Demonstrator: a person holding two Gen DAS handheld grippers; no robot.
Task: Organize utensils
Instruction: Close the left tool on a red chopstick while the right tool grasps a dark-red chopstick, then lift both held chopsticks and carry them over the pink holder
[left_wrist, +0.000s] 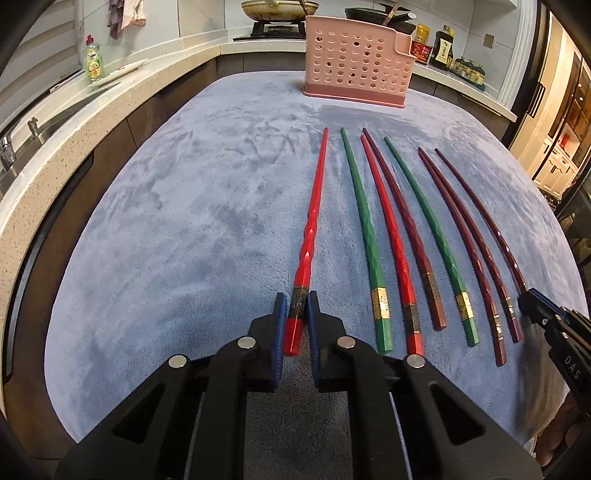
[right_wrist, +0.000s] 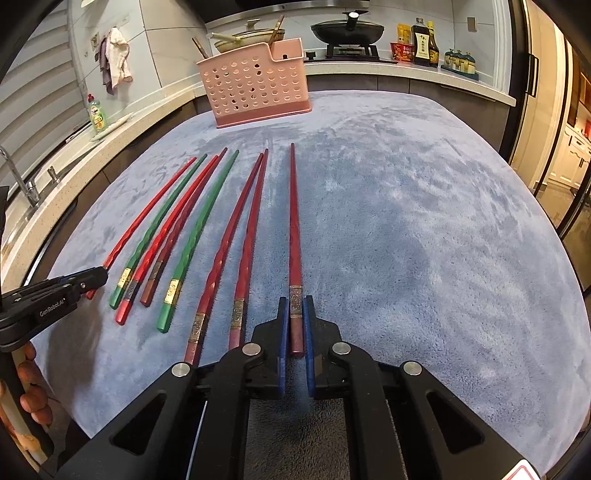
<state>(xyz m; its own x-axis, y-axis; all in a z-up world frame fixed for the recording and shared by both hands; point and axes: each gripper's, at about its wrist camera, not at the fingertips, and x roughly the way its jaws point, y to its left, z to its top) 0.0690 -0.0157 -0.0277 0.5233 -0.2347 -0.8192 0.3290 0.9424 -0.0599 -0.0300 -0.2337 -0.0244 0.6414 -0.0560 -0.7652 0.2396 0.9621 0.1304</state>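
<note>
Blue plush cloth (left_wrist: 166, 221) covers our table; our left gripper (left_wrist: 297, 314) is clamped on the bright red chopstick (left_wrist: 314, 221), our right gripper (right_wrist: 295, 317) on the outermost dark red chopstick (right_wrist: 294, 221). Only the right view shows the pink holder (right_wrist: 258, 85) already holding utensils; bare cloth lies open rightward

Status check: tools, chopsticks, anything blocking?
Left tool shut on red chopstick. Right tool shut on maroon chopstick. Six others flat on cloth. Path to pink holder clear.
</note>
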